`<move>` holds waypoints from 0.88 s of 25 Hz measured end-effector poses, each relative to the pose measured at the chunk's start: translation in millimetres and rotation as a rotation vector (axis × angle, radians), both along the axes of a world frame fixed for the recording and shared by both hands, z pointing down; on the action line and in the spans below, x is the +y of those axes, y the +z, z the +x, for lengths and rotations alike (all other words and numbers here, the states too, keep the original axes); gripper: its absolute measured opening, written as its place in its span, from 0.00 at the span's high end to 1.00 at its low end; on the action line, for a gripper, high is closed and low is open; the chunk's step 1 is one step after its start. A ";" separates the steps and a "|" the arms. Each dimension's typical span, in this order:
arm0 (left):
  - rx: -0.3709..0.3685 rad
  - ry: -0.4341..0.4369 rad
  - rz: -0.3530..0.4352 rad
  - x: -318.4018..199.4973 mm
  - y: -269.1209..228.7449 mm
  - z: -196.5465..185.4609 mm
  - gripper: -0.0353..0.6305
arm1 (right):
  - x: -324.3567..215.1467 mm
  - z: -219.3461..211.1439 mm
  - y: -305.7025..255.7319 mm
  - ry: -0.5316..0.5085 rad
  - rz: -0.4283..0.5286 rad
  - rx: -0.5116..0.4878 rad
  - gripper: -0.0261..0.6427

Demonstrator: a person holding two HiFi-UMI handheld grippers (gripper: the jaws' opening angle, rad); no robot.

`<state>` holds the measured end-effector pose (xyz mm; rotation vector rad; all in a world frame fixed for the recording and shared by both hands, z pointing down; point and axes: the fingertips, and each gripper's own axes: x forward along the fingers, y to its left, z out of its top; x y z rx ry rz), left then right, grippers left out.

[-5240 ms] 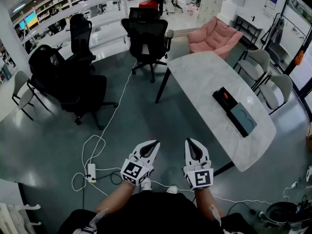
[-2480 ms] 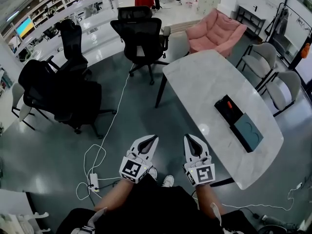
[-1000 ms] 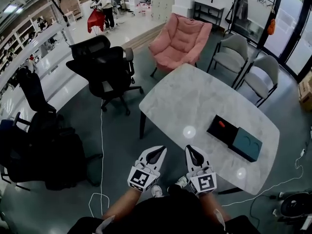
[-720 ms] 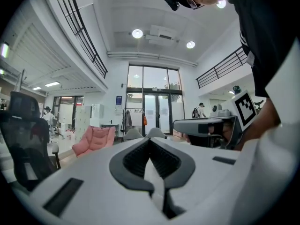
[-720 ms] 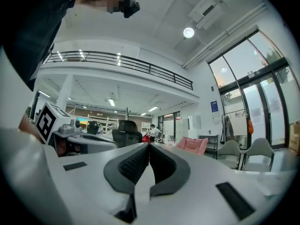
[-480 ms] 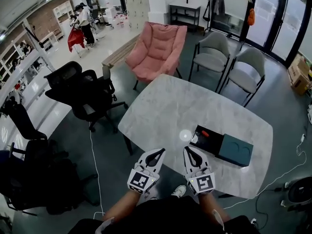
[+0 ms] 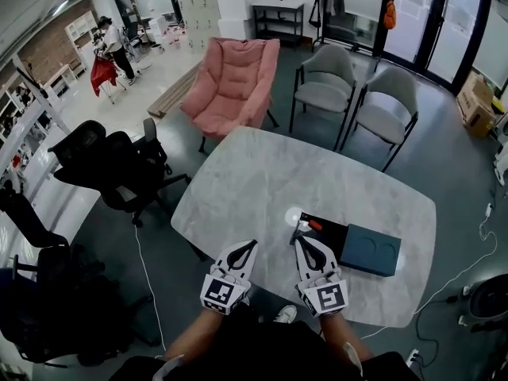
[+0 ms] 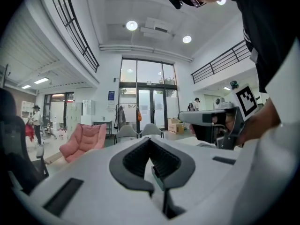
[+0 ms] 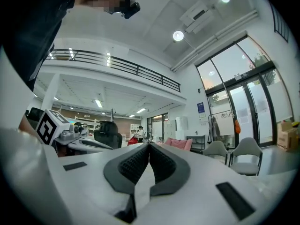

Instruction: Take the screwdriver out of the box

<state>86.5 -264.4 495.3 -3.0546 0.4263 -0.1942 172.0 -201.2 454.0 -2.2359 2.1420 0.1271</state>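
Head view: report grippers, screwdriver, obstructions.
Left gripper shut, empty; right gripper shut, empty. Screwdriver in open box on table, untouched. Nothing in the way.

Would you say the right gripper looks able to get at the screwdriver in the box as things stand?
Probably yes. The box lies open ahead of the right gripper, with the screwdriver exposed, the teal lid aside and nothing between. The jaws are shut, so they must open first.
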 end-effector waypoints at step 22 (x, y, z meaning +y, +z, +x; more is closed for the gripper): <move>-0.195 0.422 0.145 -5.0 57.1 137.1 0.94 | 21.1 84.0 59.8 0.328 -0.149 -0.089 0.93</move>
